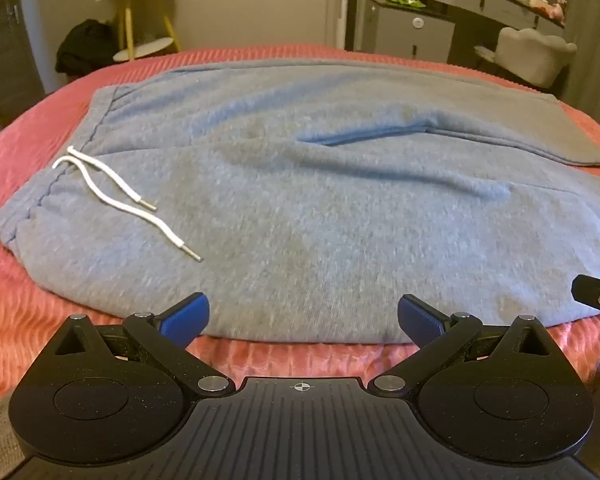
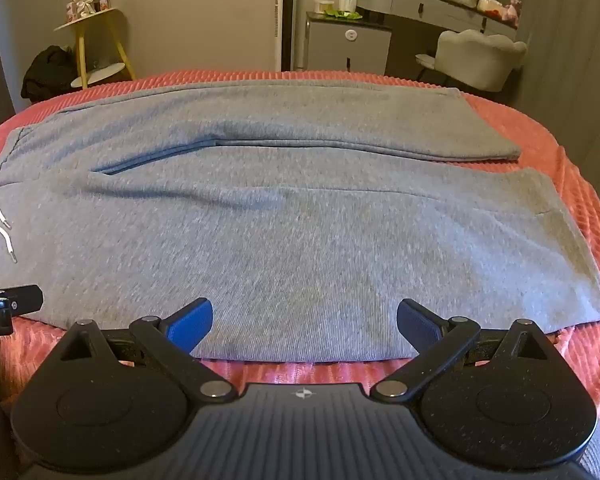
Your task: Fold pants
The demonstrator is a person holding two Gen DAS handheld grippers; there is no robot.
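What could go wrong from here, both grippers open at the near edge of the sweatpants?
1. The left gripper and right gripper are open over the near edge of the grey pants; a shallow pinch may catch only the top layer.
2. The loose white drawstring could slip out or get trapped in the fold.
3. The ridge of fabric along the middle may get folded in as a crease.

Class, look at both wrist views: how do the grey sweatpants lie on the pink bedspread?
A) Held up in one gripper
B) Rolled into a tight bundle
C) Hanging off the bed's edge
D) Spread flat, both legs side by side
D: the grey sweatpants lie flat on the pink bedspread, legs side by side, both grippers open and empty.
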